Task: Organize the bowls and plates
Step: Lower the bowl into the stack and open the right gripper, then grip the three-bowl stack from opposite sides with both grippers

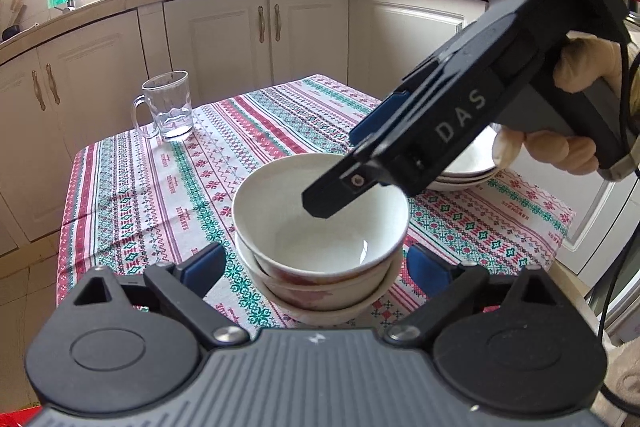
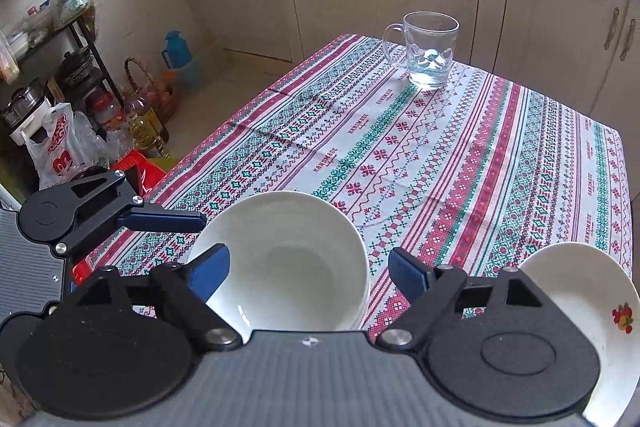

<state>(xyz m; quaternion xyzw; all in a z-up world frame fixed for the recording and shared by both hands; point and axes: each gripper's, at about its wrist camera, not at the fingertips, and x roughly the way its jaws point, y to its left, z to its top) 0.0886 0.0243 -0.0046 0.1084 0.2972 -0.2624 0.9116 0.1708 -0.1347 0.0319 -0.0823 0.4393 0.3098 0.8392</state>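
So the stack of bowls (image 1: 320, 239) sits near the front edge of the bench (image 1: 120, 187), on the striped cloth, three nested from what the left wrist camera shows. The bottom one is partly cut off by the tool body, so I can't swear to the count. The left tool (image 1: 316, 265) hangs just in front of the stack with its blue pads spread wide on either side, touching nothing.

The right tool (image 1: 344, 167) comes in from the upper right in that same view, its dark tip over the top bowl's rim. Side-on like that you can't read its fingers, but its own camera shows the right tool (image 2: 308, 273) spread open, straddling the white bowl with a gap on both sides, gripping nothing. The gloved hand (image 1: 576, 75) holding it is half hidden behind the handle.

The stack of plates (image 1: 468, 167) is further right and mostly blocked by the right tool; only stacked rims peek out. In the right wrist view the top plate (image 2: 580, 283) is cut off at the frame edge, with a small fruit print showing.

A glass mug (image 1: 168, 107) stands at the far left corner of the bench, well apart from everything, looks like a little water in it.
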